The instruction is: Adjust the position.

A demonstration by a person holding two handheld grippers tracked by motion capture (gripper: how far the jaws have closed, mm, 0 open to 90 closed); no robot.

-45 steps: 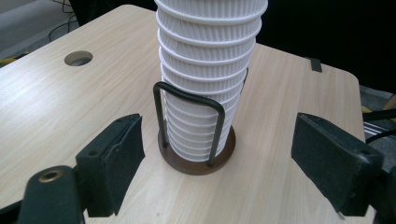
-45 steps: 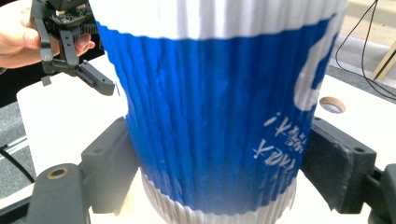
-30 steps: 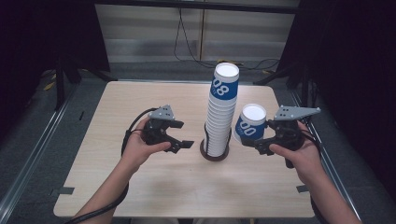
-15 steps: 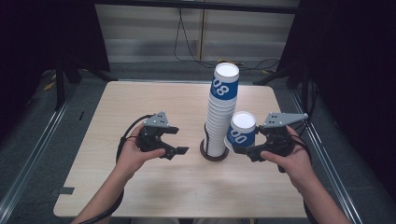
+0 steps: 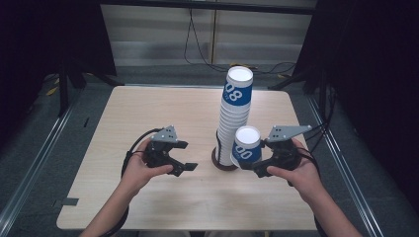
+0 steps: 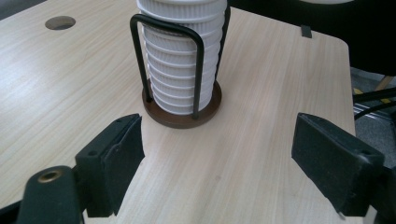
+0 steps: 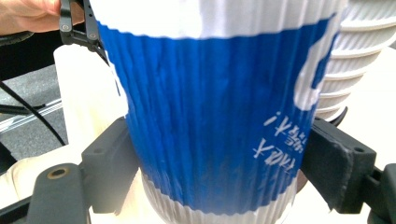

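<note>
Cup stack (image 6: 180, 60) top cropped

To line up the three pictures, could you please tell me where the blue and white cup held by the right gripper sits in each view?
High view: the cup is right of centre, in the right gripper, beside the cup stack.
Left gripper view: the held cup is not in it.
Right gripper view: it is at centre, between the jaws.
Shared landmark: the cup stack in its round stand.

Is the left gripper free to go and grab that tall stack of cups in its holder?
Probably yes. The left gripper is open and holds nothing, and bare table lies between it and the cup stack. The holder's black wire loops may hinder a low grip.
</note>
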